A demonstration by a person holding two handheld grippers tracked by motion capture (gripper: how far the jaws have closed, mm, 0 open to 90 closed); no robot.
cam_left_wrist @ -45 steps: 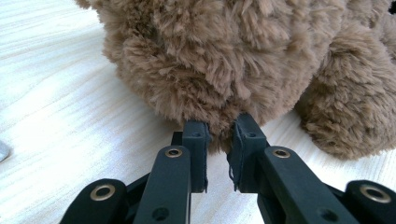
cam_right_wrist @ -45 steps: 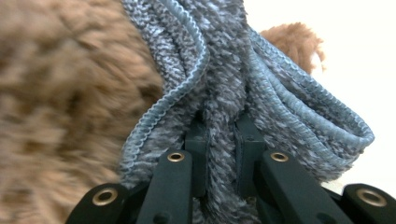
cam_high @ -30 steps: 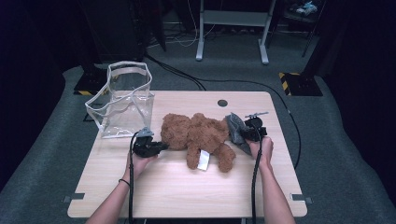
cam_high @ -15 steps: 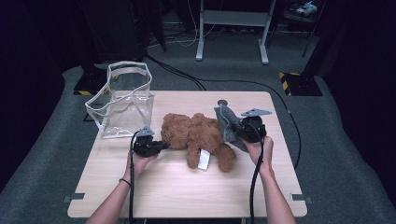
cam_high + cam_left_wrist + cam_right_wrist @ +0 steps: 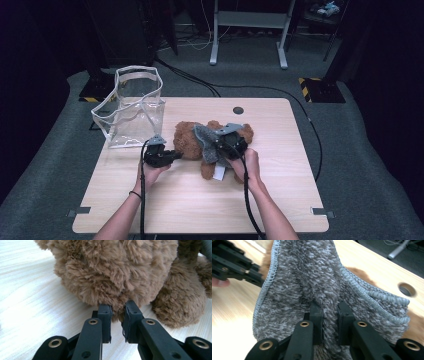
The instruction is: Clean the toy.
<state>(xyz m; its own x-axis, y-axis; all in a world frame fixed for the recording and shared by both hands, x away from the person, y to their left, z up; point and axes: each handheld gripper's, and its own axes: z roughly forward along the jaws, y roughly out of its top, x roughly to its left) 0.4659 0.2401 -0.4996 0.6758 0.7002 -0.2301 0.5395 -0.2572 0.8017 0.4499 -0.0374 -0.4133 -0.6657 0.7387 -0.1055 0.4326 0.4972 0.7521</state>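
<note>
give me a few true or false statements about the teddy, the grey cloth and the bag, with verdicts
1. The left tool pinches the brown teddy's fur. True.
2. The right tool holds a red sponge. False: it grips a grey cloth.
3. The clear bag stands at the table's far left corner. True.
4. The teddy sits inside the clear bag. False: it lies on the table beside it.
5. The grey cloth hangs over the teddy. True.
</note>
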